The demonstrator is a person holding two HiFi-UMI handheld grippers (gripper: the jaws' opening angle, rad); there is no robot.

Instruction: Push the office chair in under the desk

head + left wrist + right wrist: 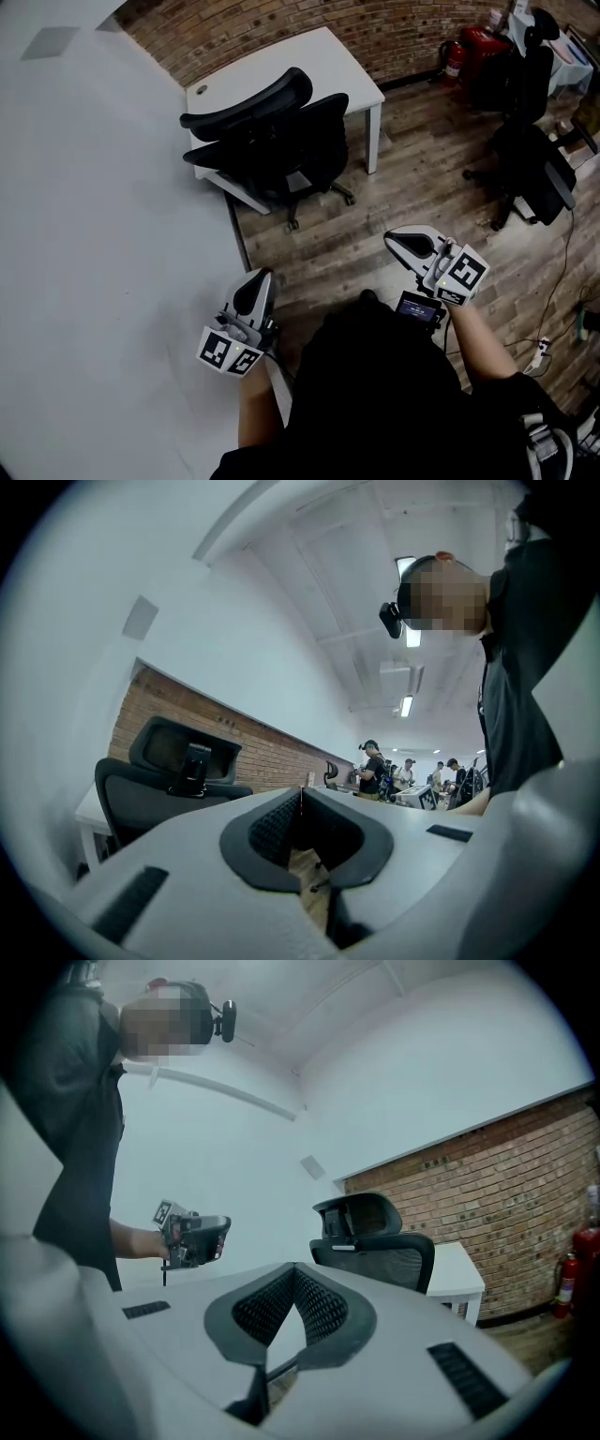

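Observation:
The black office chair [281, 141] with a headrest stands at the near side of the white desk [328, 56], its back turned toward me. My left gripper [261, 279] is shut and empty, close to the white wall and well short of the chair. My right gripper [396, 238] is also shut and empty, out over the wood floor. In the left gripper view the chair [155, 785] shows to the left beyond the closed left gripper [301, 794]. In the right gripper view the chair [375, 1241], the desk [461, 1274] and the left gripper [214, 1237] lie beyond the shut right gripper [294, 1269].
A white wall [94, 244] runs along the left, ending in a dark edge [240, 239]. A second black chair [530, 173] and a red fire extinguisher [454, 58] stand at the right. Cables [553, 342] lie on the floor. People [373, 766] stand far back.

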